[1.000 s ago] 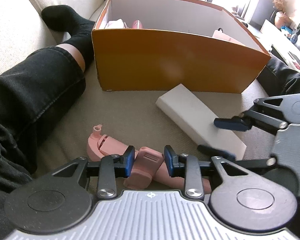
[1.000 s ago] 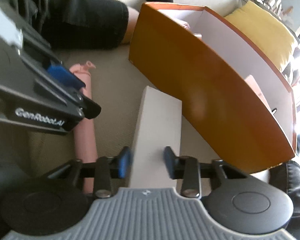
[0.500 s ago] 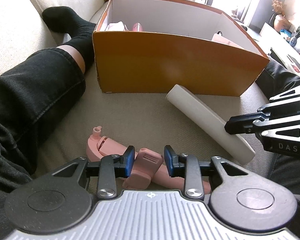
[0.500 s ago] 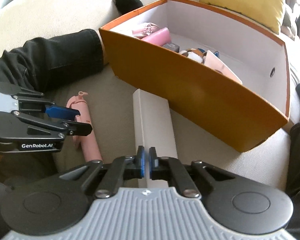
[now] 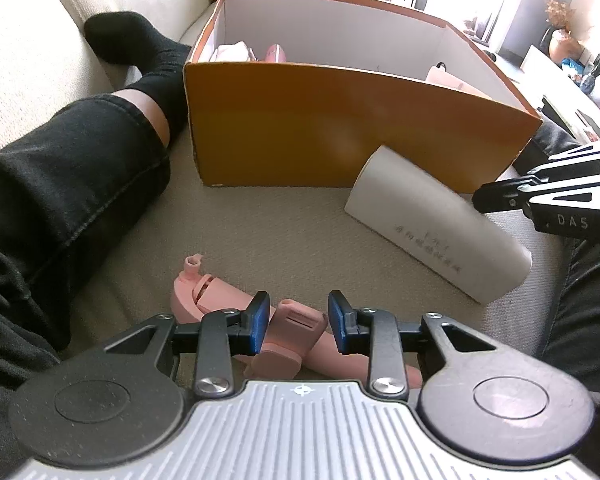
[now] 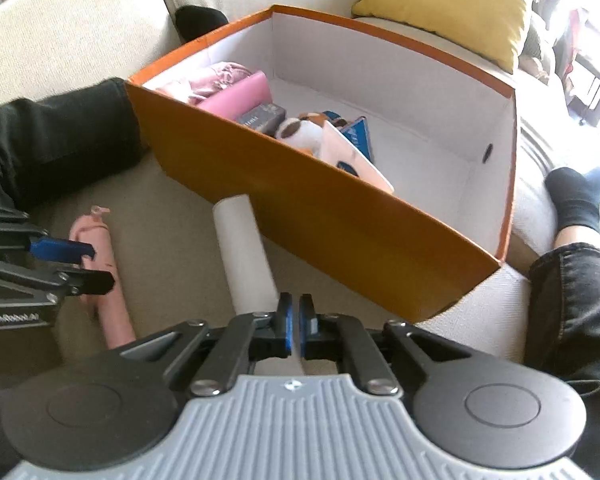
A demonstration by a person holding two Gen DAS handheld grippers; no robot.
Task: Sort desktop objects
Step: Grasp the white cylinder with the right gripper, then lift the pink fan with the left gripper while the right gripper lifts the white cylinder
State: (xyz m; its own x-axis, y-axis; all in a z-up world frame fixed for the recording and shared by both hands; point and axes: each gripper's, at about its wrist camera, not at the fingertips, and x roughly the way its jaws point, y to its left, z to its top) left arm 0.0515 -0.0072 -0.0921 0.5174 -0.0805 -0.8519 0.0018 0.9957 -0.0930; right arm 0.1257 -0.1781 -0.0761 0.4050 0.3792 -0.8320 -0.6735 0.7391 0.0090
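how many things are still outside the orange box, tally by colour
pink: 1, the pink selfie stick lying on the sofa between the open left gripper fingers
white: 1, the white flat box pinched at its near end by the right gripper
total: 2, both in front of the orange box

"das" stands on the right gripper (image 5: 496, 197), "genrobot.ai" on the left gripper (image 6: 82, 268); white box (image 5: 432, 226) print unreadable.

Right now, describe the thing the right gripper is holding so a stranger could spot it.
Find the orange box on the sofa. Just in front of its long near wall a flat white box lies tilted, one end pinched in the right gripper. It is plain white with faint print, unlike the pink stick beside it.
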